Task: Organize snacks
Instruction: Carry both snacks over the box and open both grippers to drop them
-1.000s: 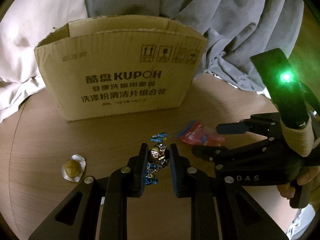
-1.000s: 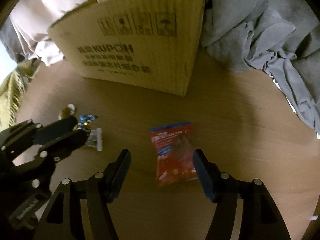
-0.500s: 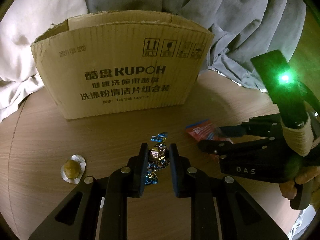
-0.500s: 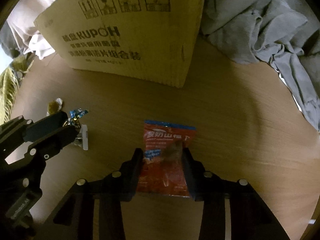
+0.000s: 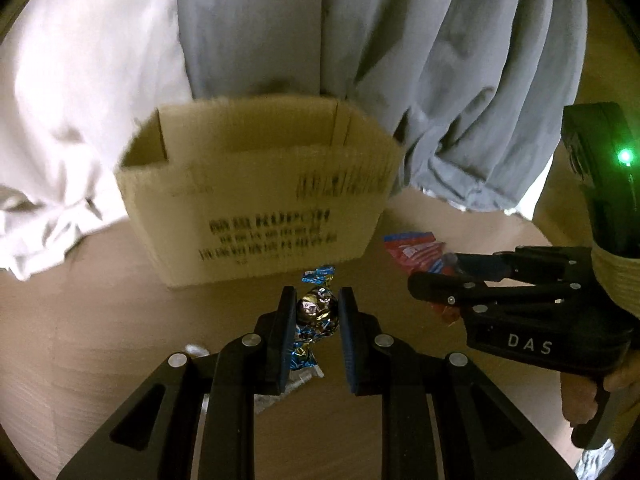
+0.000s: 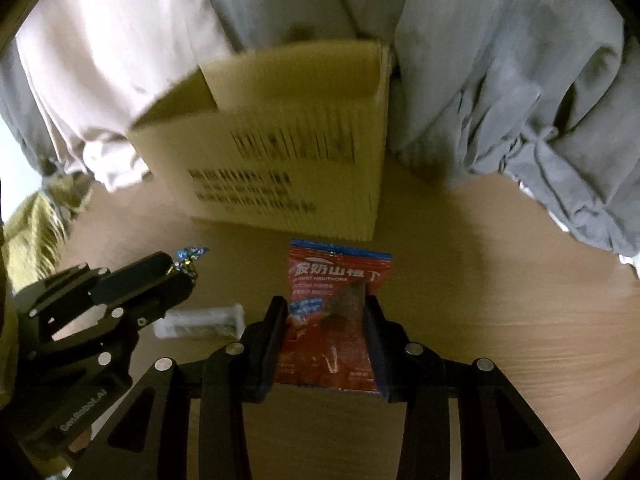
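The left gripper point(image 5: 318, 312) is clamped narrowly on a foil-wrapped candy point(image 5: 316, 310), held above the wooden table point(image 6: 500, 320) in front of the open cardboard box point(image 5: 256, 200). The right gripper point(image 6: 326, 320) pinches a red snack packet point(image 6: 332, 304) between its 2 fingers, also facing the box.

The left gripper point(image 5: 318, 310) is clamping a foil-wrapped candy point(image 5: 316, 312) between its nearly closed fingers while the right gripper point(image 6: 326, 316), held beside it in the person's right hand point(image 5: 592, 396), is pinching a red snack packet point(image 6: 332, 320) between both pads.
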Demonstrator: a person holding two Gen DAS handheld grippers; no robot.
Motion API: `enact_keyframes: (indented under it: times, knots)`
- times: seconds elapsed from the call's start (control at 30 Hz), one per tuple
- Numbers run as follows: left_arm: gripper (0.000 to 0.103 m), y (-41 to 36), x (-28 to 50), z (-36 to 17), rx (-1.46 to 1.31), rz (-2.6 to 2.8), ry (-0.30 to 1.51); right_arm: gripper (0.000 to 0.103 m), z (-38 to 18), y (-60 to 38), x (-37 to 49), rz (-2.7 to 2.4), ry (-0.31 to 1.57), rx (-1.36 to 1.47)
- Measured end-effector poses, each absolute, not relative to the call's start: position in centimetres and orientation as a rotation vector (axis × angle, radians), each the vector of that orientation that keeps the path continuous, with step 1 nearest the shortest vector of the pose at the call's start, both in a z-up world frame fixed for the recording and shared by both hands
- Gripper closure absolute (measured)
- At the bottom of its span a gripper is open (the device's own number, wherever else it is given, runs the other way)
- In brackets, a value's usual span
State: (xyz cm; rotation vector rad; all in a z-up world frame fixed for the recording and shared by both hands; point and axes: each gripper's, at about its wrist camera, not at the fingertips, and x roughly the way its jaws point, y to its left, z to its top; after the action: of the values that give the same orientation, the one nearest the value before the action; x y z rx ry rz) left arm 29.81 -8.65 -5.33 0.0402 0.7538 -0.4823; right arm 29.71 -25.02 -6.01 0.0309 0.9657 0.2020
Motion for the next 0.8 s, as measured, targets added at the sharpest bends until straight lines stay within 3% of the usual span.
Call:
enact_keyframes:
  times: [0.37, 0.8]
  knots:
    - [0.082, -6.4, 29.7, 1.4, 0.032, -0.472, 0.585, 0.064, 0.3, -22.4, 29.0, 0.183, 0.762, 0.076]
    - [0.082, -5.5, 33.8, 4.7, 0.078, -0.450, 0.515, 0.064, 3.8, -20.7, 31.4, 0.178, 0.646, 0.089]
